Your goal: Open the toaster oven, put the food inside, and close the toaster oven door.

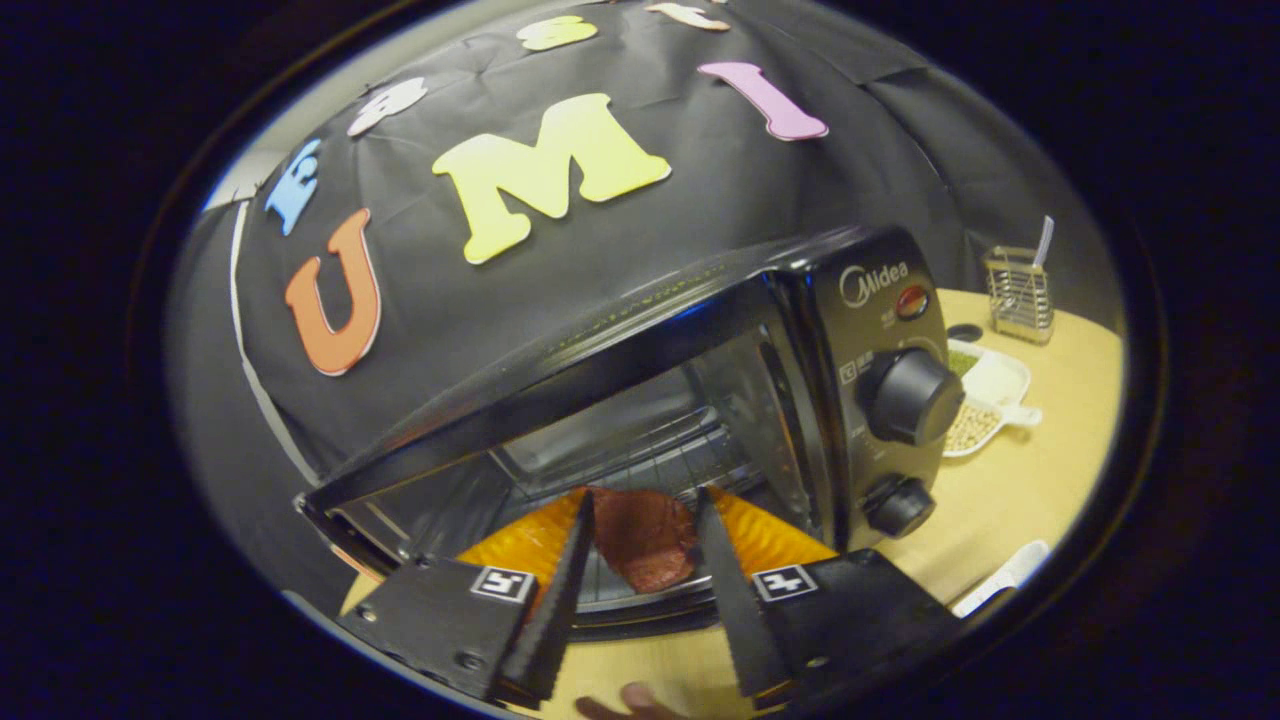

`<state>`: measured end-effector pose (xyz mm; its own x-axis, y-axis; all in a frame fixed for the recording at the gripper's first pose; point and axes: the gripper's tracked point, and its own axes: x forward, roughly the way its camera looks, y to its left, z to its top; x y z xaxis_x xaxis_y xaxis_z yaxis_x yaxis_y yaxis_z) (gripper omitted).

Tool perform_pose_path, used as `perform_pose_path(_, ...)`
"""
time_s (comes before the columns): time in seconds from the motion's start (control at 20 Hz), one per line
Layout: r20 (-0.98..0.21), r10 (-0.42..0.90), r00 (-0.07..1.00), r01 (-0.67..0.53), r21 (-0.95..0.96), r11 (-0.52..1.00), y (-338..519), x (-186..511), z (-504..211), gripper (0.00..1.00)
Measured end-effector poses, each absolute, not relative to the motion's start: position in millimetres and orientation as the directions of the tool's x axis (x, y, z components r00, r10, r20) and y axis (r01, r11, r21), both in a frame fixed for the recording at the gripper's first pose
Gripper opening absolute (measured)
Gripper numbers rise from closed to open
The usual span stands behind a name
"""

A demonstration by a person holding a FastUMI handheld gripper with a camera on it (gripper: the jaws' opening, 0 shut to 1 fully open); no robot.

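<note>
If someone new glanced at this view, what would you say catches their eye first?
Most likely the black toaster oven, standing open right ahead of the gripper, with two round knobs on its panel. Between the open fingers sits a reddish piece of food at the oven's mouth, on the rack. Beyond the oven, on the wooden table, a white divided dish holds beans.

You've got a glossy black toaster oven [700,330] with black knobs, reddish-brown meat-like food [645,535] on an orange tray [770,535], black serrated tongs [640,545] held apart bearing black-white square markers, pale wood surface [1030,490].
</note>
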<state>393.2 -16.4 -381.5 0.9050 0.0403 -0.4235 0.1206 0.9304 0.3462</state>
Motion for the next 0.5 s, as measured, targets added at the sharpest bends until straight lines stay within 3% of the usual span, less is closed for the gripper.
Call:
perform_pose_path(0.05, -0.429, 0.017, 0.903, 0.126, 0.303, 0.944, -20.2, 389.2, -379.4, 0.75)
perform_pose_path(0.3, -0.429, 0.014, 0.903, 0.068, 0.175, 0.982, -12.7, 363.1, -363.8, 0.95)
perform_pose_path(0.5, -0.426, 0.018, 0.905, 0.025, 0.095, 0.995, -5.0, 327.9, -347.2, 0.96)
